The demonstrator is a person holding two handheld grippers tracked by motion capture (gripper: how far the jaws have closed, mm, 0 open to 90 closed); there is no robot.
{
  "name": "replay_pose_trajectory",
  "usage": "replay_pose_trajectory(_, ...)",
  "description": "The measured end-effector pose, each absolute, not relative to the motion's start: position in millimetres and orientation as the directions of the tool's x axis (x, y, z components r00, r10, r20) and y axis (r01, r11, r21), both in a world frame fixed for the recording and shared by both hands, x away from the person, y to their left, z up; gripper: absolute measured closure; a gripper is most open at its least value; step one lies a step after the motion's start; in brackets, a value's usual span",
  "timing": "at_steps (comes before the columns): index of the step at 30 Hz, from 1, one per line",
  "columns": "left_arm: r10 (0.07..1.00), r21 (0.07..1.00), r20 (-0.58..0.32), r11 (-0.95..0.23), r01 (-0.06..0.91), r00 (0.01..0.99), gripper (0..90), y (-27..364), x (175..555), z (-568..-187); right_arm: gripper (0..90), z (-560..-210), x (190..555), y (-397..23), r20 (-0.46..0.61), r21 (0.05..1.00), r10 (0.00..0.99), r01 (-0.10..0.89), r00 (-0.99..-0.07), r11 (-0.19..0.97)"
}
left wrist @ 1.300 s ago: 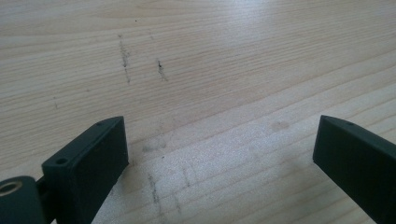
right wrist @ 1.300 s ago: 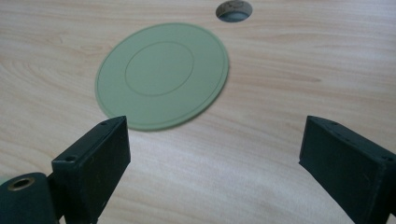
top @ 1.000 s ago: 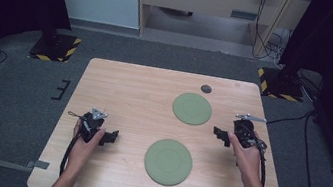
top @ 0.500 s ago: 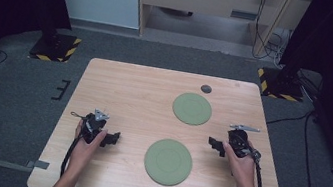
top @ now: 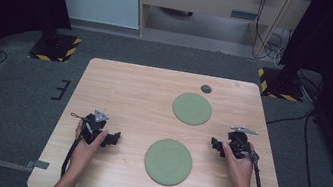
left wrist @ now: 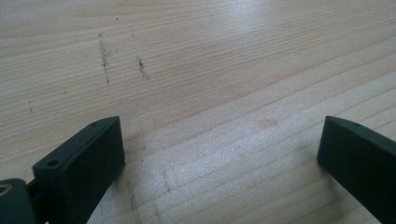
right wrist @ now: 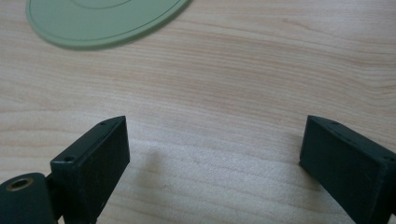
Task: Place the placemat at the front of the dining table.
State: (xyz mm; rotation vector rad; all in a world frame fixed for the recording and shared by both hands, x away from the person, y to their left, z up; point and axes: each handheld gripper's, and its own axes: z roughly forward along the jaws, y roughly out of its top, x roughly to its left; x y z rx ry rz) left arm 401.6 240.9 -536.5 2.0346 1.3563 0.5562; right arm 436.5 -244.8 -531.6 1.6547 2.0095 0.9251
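My left gripper [top: 114, 139] and right gripper [top: 215, 145], both spread and empty, flank the near green disc [top: 168, 161] lying flat on the table [top: 129, 92]; its thin rim could slip from my jaws.

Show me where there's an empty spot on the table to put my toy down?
The far left of the table, beyond the left hand-held gripper, is bare wood. So is the strip between that gripper and the near green plate. It is tighter on the right, where the far green plate, a small dark disc and the right hand-held gripper sit.
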Motion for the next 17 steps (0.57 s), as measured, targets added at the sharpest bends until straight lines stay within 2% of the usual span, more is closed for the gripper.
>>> replay_pose_trajectory(8, 0.924, 0.697, 0.004, -0.278, 0.661, 0.384, 0.0, 240.9, 401.5, -536.6, 6.8, -537.9, 433.8, -244.2, 0.000, 0.714, 0.978, 0.685, -0.209, 0.146)
replay_pose_trajectory(11, 0.923, 0.697, 0.004, -0.278, 0.661, 0.384, 0.0, 240.9, 401.5, -536.6, 5.7, -539.2, 430.3, -248.7, -0.004, 0.720, 0.979, 0.680, -0.202, 0.143)
replay_pose_trajectory(13, 0.924, 0.697, 0.004, -0.278, 0.661, 0.383, 0.0, 240.9, 401.5, -536.6, 1.0, -539.7, 429.6, -252.4, -0.005, 0.713, 0.983, 0.689, -0.182, 0.131)
replay_pose_trajectory(17, 0.923, 0.697, 0.004, -0.278, 0.661, 0.384, 0.0, 241.0, 401.5, -536.6, 0.3, -539.9, 429.7, -252.5, -0.002, 0.708, 0.987, 0.697, -0.162, 0.116)
